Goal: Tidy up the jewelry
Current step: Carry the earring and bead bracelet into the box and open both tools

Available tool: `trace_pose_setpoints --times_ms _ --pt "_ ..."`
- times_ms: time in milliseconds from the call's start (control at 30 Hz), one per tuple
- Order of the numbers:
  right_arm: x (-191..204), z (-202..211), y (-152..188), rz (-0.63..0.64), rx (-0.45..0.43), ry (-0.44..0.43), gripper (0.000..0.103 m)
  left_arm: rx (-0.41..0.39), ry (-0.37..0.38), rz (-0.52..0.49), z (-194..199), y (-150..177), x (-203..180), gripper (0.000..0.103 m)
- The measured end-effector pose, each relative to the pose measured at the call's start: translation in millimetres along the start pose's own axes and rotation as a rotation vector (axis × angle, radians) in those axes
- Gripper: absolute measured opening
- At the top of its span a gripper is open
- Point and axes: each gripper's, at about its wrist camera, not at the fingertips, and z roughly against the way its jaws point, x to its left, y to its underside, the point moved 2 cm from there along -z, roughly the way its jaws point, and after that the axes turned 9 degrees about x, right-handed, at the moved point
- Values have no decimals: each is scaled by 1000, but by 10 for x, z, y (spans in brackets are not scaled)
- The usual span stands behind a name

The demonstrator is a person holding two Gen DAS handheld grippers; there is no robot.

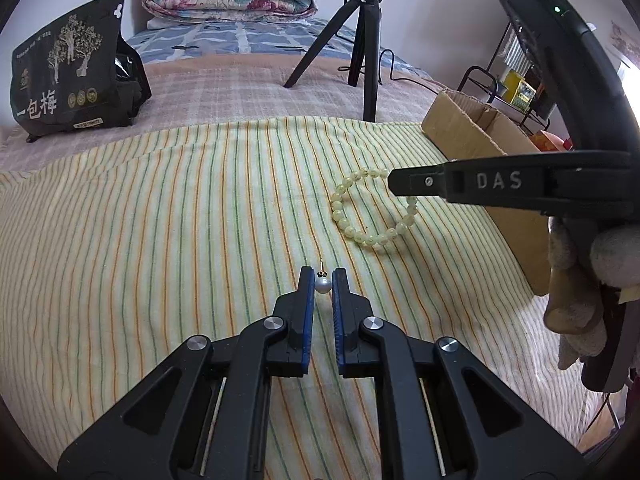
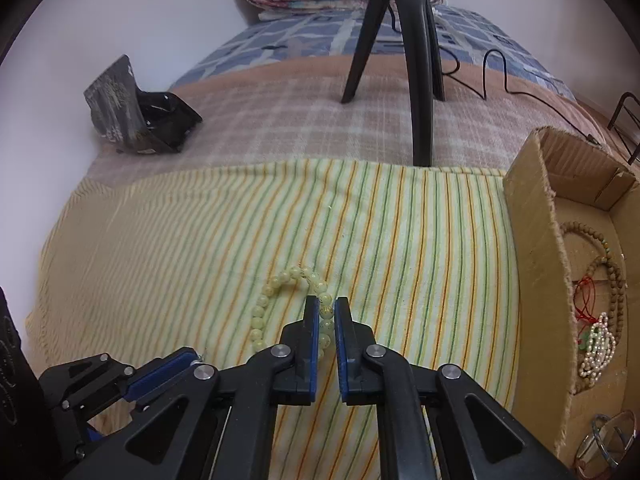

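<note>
Pearl earring (image 1: 322, 285) light, round, slippery, pinched across the ball by left gripper (image 1: 322, 280); bead bracelet (image 2: 294, 304) floppy, clamped at its three-o'clock beads by right gripper (image 2: 327, 310).

- The striped cloth (image 1: 160, 240) looks soft, woven and matt.
- The pearl earring (image 1: 323, 286) is smooth and glossy.
- The bead bracelet (image 1: 360, 232) looks glassy and translucent.
- The cardboard box (image 2: 536, 248) is matt, with rough, frayed edges.

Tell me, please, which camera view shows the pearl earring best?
The left wrist view: the pearl earring sits centred between the left gripper, post visible. In the right wrist view it is hidden behind that gripper's blue pad.
</note>
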Motion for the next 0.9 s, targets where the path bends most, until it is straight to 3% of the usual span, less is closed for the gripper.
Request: trace_pose_setpoints --times_ms 400,900 --pt "91 635 166 59 -96 17 5 -50 8 -42 371 32 -236 7" --pt "-341 1492 535 21 -216 31 5 -101 75 -135 709 -19 -975 7"
